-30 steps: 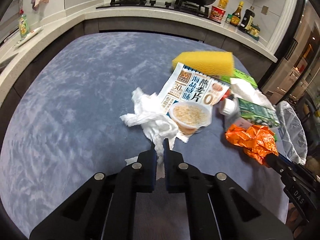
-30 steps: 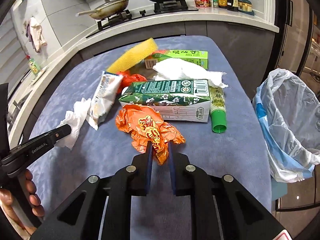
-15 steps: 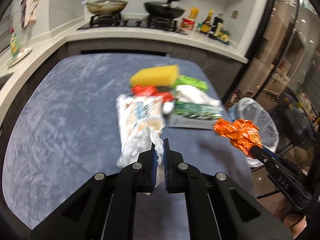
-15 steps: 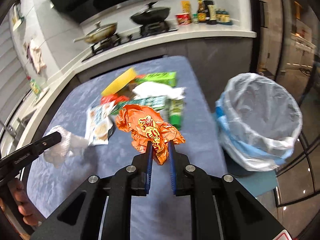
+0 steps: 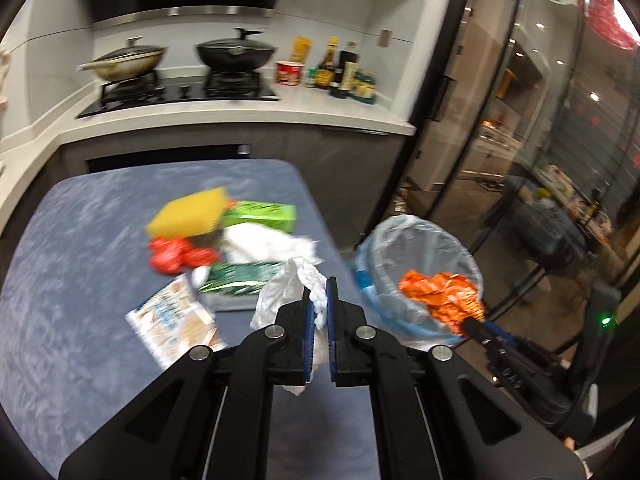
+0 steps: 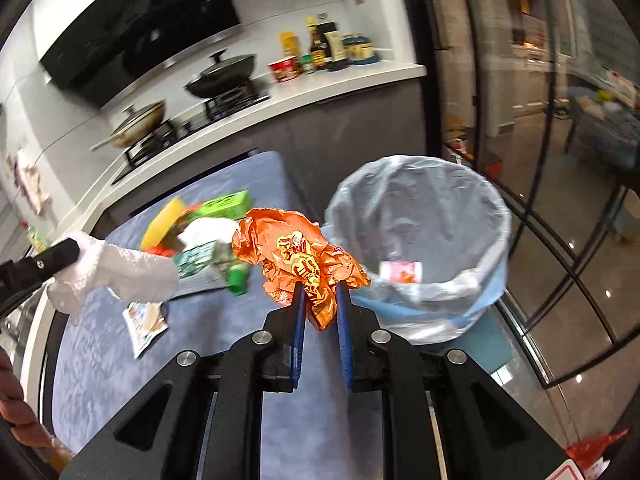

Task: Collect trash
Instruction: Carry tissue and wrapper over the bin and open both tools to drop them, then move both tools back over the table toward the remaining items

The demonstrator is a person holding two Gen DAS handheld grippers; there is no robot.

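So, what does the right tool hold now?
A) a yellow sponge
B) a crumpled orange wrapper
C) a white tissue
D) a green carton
B: the right tool is shut on the crumpled orange wrapper, near the lined trash bin.

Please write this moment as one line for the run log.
left hand-held gripper: holds white tissue | right hand-held gripper: holds orange wrapper | near trash bin

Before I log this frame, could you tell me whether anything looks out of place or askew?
Nothing looks damaged or spilled. The litter is simply heaped untidily on the blue table: the yellow sponge lies tilted across the bright green box, and the flat printed snack packet lies apart, nearer the camera. The lined bin stands upright.
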